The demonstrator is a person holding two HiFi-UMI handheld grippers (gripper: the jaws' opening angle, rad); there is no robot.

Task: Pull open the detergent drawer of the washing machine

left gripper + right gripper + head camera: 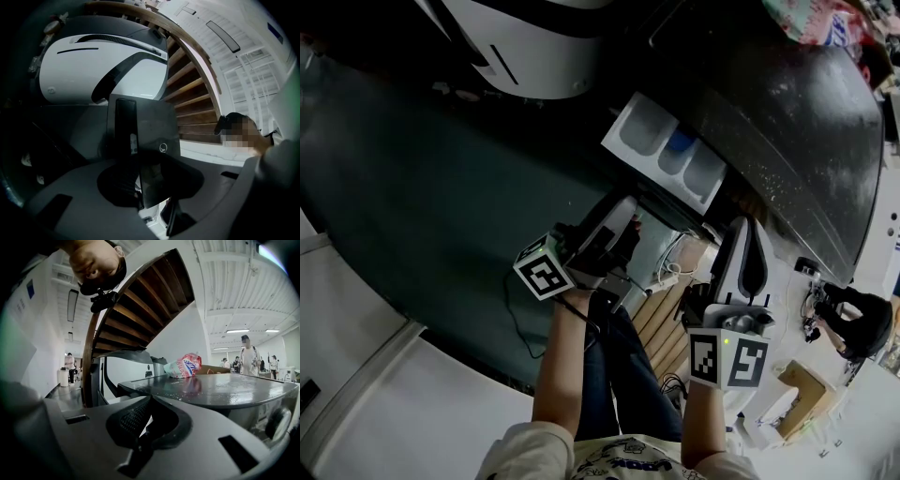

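Note:
The detergent drawer (670, 150) stands pulled out of the dark washing machine (797, 122), showing white compartments and a blue one. Its dark front panel (150, 136), which bears a small round logo, lies between the jaws of my left gripper (150, 174), and the pads press on its edge. In the head view my left gripper (622, 225) reaches up to the drawer's lower end. My right gripper (744, 234) hangs to the right of the drawer, apart from it. Its jaws (146, 422) are shut with nothing between them, level with the machine's glossy top (211, 390).
A second, white machine (534, 47) stands at the far left (93, 65). A pink detergent bag (183, 365) lies on the dark top. A wooden staircase (192, 103) rises behind. Cables (675, 272) and a cardboard box (806, 384) lie on the floor. People stand farther back (247, 355).

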